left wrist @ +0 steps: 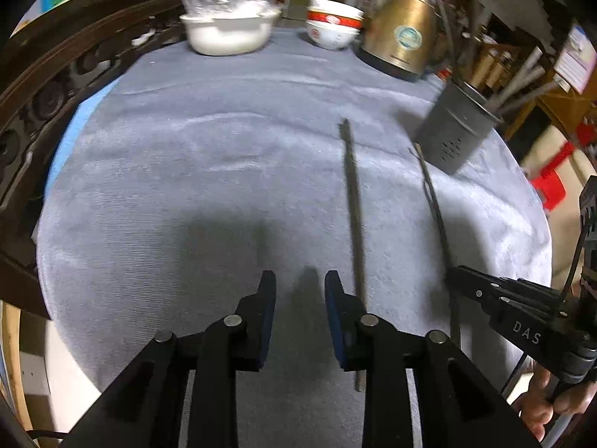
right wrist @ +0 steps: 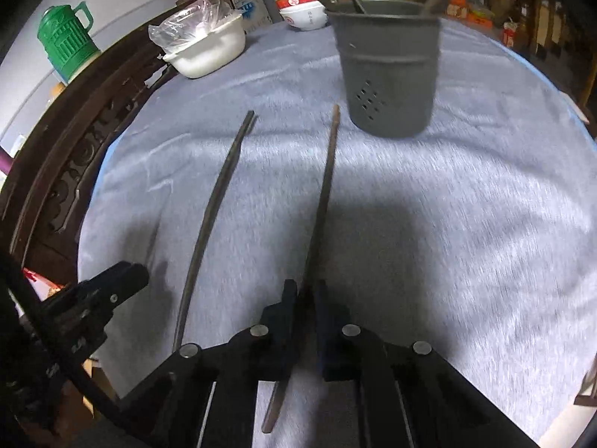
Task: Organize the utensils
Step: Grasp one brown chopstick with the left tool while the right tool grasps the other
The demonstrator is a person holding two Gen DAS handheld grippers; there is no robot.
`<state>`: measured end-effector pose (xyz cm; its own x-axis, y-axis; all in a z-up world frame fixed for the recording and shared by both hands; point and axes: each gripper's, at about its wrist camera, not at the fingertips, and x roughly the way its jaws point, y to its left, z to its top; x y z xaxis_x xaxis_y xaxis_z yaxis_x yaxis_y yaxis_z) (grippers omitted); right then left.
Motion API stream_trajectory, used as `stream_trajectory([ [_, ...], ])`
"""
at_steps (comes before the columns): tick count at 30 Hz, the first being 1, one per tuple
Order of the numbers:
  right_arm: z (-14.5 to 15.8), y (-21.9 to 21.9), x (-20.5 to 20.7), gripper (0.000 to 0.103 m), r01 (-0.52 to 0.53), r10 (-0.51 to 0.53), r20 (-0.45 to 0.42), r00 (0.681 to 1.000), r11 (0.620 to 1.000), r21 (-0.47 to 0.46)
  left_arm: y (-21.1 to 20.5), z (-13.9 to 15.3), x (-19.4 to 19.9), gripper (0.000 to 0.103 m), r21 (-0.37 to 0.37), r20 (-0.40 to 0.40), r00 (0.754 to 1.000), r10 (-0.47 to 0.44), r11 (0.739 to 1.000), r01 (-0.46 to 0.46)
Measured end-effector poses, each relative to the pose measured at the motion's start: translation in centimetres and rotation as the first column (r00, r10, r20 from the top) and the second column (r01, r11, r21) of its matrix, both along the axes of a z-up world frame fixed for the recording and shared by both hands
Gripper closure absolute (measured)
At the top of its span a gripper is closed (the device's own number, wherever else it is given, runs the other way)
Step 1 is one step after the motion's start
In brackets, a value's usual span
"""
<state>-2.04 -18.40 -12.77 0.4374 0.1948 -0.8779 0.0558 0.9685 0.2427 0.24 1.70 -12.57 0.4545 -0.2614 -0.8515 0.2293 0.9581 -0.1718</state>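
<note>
Two dark chopsticks lie on the grey-blue tablecloth [left wrist: 209, 171]. My right gripper [right wrist: 306, 291] is shut on one chopstick [right wrist: 324, 183], which points toward the grey utensil holder [right wrist: 388, 71]. That chopstick [left wrist: 433, 194] and the right gripper [left wrist: 453, 280] also show in the left wrist view. The other chopstick [right wrist: 209, 220] lies to its left; in the left wrist view it [left wrist: 352, 194] runs just right of my open, empty left gripper [left wrist: 300, 280]. The holder [left wrist: 453, 130] has several utensils in it.
A white bowl with a plastic bag [left wrist: 229, 30], stacked red-and-white bowls [left wrist: 334, 24] and a brass kettle [left wrist: 401, 33] stand at the table's far edge. A carved dark wooden chair back [left wrist: 56, 86] curves along the left. A green jug [right wrist: 67, 44] stands beyond it.
</note>
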Motion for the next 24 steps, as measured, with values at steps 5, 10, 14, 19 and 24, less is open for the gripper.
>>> stream_trajectory([
  [5,-0.1,-1.1,-1.2,0.094,0.008,-0.008,-0.005,1.000,0.999,0.037,-1.9,-0.9,-0.6,0.064,-0.017,-0.052,0.991,-0.122,0.992,0.122],
  [10,-0.4,-2.2,-1.4,0.092,0.043,-0.041,-0.020,0.999,0.991,0.126,-1.9,-1.2,-0.5,0.086,-0.025,-0.038,0.991,-0.130,0.991,0.130],
  [14,-0.3,-2.7,-1.3,0.092,0.050,-0.048,-0.017,0.999,0.985,0.163,-1.4,-1.4,-0.6,0.096,-0.070,-0.049,0.990,-0.133,0.989,0.130],
  [19,0.9,-3.2,-0.1,0.091,0.068,-0.074,0.033,0.997,0.984,0.162,-1.6,-1.4,-1.2,0.097,-0.073,-0.053,0.986,-0.159,0.985,0.155],
  [24,1.4,-3.3,2.1,0.091,0.073,-0.080,0.045,0.996,0.988,0.137,-1.6,-1.1,-2.0,0.097,-0.066,-0.072,0.980,-0.186,0.981,0.181],
])
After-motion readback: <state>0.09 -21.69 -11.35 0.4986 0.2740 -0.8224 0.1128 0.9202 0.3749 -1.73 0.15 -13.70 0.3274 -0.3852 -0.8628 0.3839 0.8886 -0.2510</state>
